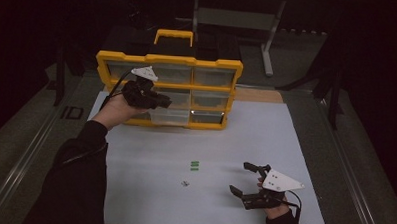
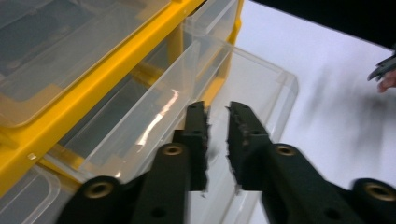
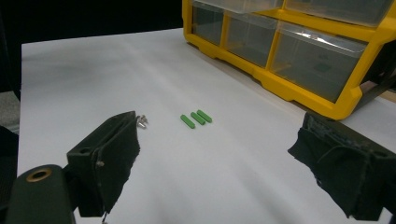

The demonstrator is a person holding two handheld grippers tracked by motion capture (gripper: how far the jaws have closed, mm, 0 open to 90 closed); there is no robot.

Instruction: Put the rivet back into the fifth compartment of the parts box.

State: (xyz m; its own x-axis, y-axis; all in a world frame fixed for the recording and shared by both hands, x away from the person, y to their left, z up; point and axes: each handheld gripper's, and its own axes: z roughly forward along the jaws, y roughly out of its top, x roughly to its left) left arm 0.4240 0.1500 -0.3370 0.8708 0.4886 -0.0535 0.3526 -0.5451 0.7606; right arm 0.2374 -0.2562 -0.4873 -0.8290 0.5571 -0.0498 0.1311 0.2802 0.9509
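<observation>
Clear plastic drawer (image 2: pixel 154 116), pulled partway from yellow organizer (image 1: pixel 169 61), sits just beyond left gripper (image 2: pixel 217 112), jaws nearly together, gripping nothing. Right gripper (image 3: pixel 219 154), jaws wide apart, faces green pieces (image 3: pixel 196 118). Risk: a careless nudge could tip the drawer.

Clear plastic drawer (image 2: pixel 252 88) is sitting partly pulled out of the yellow organizer (image 1: pixel 169 61), in the lower row at the middle. It is jutting forward over the white table surface (image 1: pixel 210 142), level, transparent walls catching glare. Left gripper (image 2: pixel 217 135) is hovering at the drawer's front edge, jaws close together with a narrow gap; whether they are touching the drawer wall is unclear.
</observation>
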